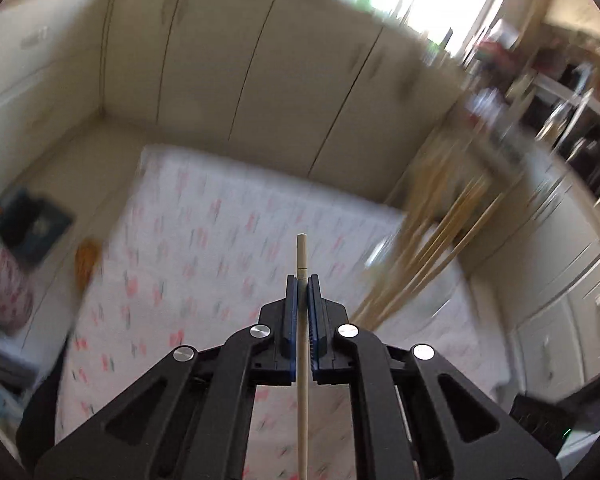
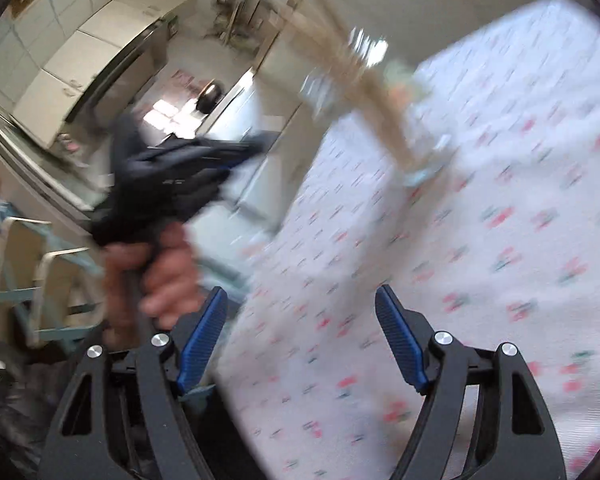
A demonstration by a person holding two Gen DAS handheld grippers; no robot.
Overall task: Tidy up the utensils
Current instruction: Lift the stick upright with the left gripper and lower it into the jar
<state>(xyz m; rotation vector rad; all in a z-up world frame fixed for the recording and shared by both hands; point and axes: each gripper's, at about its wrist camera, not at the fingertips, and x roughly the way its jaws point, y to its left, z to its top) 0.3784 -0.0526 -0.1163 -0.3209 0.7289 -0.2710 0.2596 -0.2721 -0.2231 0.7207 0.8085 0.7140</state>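
Left wrist: chopstick [image 1: 302,256] between closed jaws

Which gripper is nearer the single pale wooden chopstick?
Left. The left gripper is shut on the pale wooden chopstick. The right gripper hangs open over the patterned tablecloth, with nothing between its fingers.

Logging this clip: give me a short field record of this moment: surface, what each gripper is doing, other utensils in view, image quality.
surface: table with patterned cloth
left gripper: shut on a single chopstick, its tip sticking out past the fingertips
right gripper: open, nothing between the jaws
other utensils: bundle of chopsticks at the table's right side in the left view; holder too blurred to tell
hand: grips the left gripper's handle, seen in the right view
image quality: heavy motion blur in both views
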